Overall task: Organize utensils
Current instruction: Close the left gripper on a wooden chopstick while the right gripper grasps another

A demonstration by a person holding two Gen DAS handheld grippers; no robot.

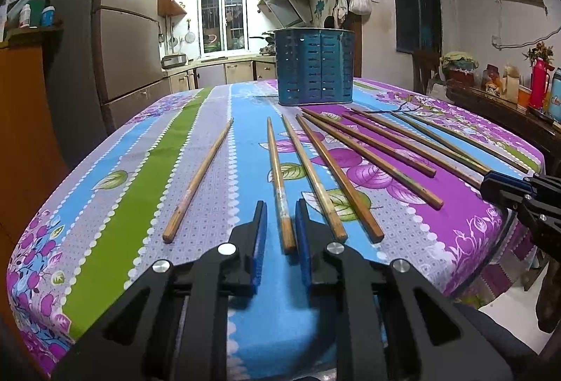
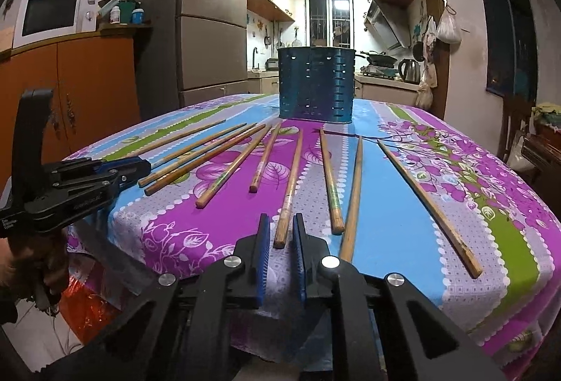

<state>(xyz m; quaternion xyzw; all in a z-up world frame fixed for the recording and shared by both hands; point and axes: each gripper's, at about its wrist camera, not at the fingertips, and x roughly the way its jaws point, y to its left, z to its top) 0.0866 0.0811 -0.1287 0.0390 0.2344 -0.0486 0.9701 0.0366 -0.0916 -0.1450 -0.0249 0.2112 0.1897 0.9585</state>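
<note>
Several wooden chopsticks lie fanned out on the flowered tablecloth, in front of a blue perforated utensil holder, which also shows in the right wrist view. My left gripper is open, its blue-padded fingers either side of the near end of one chopstick. My right gripper is open too, fingers either side of the near end of another chopstick. Each gripper shows in the other's view: the right at the table's right edge, the left at the left edge.
A lone chopstick lies left of the others. Another lies far right. A fridge and an orange cabinet with a microwave stand left; a side table with bottles stands right. The near table edge is just below both grippers.
</note>
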